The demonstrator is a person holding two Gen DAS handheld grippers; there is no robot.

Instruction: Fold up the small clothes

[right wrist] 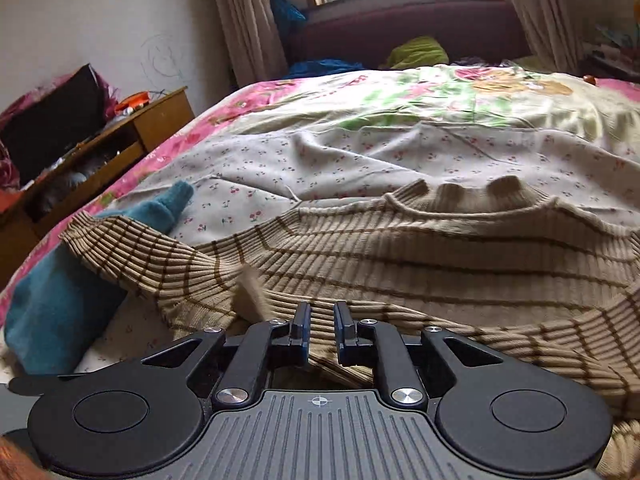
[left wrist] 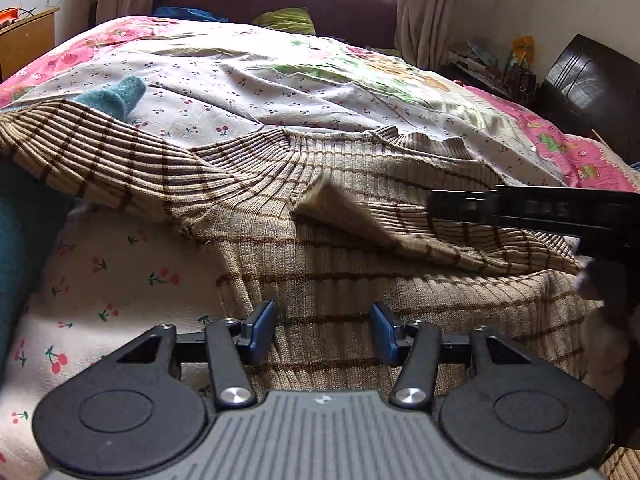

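Two claws over a cherry-print bedsheet: left claw spread, right claw pinching striped sweater.

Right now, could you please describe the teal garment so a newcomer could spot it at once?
On the cherry-print bedsheet, look left of the beige striped sweater. The teal garment lies partly under that sweater's left sleeve; it alone is plain, fuzzy and blue-green.

A beige ribbed sweater with thin brown stripes lies spread across the frame's middle, collar far, one sleeve stretching left.
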